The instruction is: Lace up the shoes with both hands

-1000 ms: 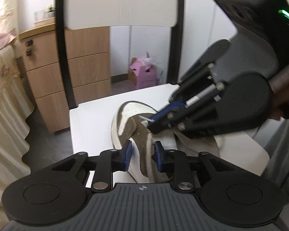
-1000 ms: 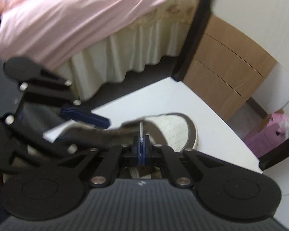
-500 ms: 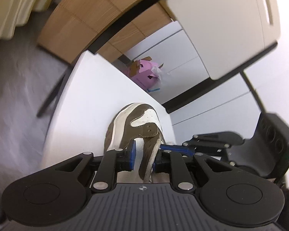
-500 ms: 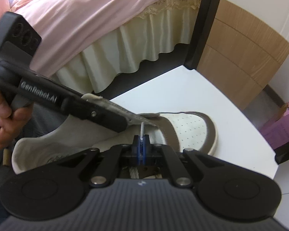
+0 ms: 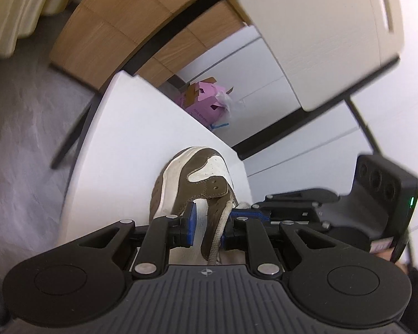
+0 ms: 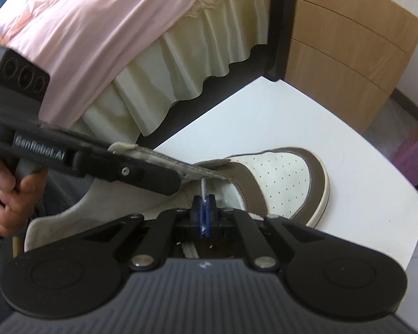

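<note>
White and smooth, the small table (image 6: 306, 117) fills the middle of both views, with a wooden drawer unit (image 6: 345, 36) behind it, a bed draped in a pink cover (image 6: 103, 27) and cream valance off to one side, and a pink cardboard box (image 5: 206, 103) on the floor beyond; grey flooring shows past the table's edge.

On the table lies the shoe (image 6: 281, 178), a white and brown sneaker with a perforated toe, its toe pointing away from the person; it sits near the table's close edge.

In the left wrist view the left gripper (image 5: 207, 226) has its blue pads set a little apart, pressed on either side of the brown eyelet flap (image 5: 211, 214) of the shoe's upper, with a beige lace (image 5: 221, 222) running down the flap between them; the right wrist view shows the same gripper reaching in from the left, a hand (image 6: 5, 183) wrapped round its handle, lifting the flap's edge.

The right gripper (image 6: 204, 208) has its pads closed tight together on the thin white tip of the lace (image 6: 202, 188), which sticks up just above them, right under the raised flap; more lace shows beneath the fingers.
</note>
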Demonstrator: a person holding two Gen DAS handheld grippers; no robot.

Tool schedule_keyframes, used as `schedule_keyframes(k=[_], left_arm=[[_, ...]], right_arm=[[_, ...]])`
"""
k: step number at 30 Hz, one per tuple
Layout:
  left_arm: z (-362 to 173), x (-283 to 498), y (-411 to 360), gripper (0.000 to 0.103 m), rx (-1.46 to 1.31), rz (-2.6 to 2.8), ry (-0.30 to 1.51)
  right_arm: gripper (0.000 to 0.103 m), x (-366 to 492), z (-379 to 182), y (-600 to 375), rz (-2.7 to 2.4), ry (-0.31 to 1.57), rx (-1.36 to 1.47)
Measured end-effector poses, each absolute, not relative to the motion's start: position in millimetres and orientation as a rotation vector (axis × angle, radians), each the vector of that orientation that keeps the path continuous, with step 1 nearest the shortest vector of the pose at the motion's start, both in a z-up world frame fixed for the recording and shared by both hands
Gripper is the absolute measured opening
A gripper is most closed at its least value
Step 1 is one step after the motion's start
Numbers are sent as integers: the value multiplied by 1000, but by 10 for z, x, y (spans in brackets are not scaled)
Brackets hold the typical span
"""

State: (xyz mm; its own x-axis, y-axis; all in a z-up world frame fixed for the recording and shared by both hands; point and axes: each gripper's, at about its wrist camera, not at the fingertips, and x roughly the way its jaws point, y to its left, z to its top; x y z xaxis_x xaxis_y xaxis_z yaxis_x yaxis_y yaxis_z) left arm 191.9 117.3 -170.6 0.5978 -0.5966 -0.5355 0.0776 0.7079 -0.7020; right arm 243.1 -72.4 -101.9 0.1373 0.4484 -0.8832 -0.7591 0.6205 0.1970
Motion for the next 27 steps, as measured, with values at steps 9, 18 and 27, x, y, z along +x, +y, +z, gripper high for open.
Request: schedule_keyframes(k=[9, 18, 27], left_arm=[[-1467, 1722, 706, 18, -131, -461, 738], [-1464, 1629, 554, 18, 86, -478, 703], [-1469, 1629, 535, 18, 105, -494, 700]], right_arm=[[2, 2322, -981, -675, 832, 1055, -395], [3, 2236, -930, -702, 829, 961, -432], [2, 2254, -1035, -571, 830, 981, -474]])
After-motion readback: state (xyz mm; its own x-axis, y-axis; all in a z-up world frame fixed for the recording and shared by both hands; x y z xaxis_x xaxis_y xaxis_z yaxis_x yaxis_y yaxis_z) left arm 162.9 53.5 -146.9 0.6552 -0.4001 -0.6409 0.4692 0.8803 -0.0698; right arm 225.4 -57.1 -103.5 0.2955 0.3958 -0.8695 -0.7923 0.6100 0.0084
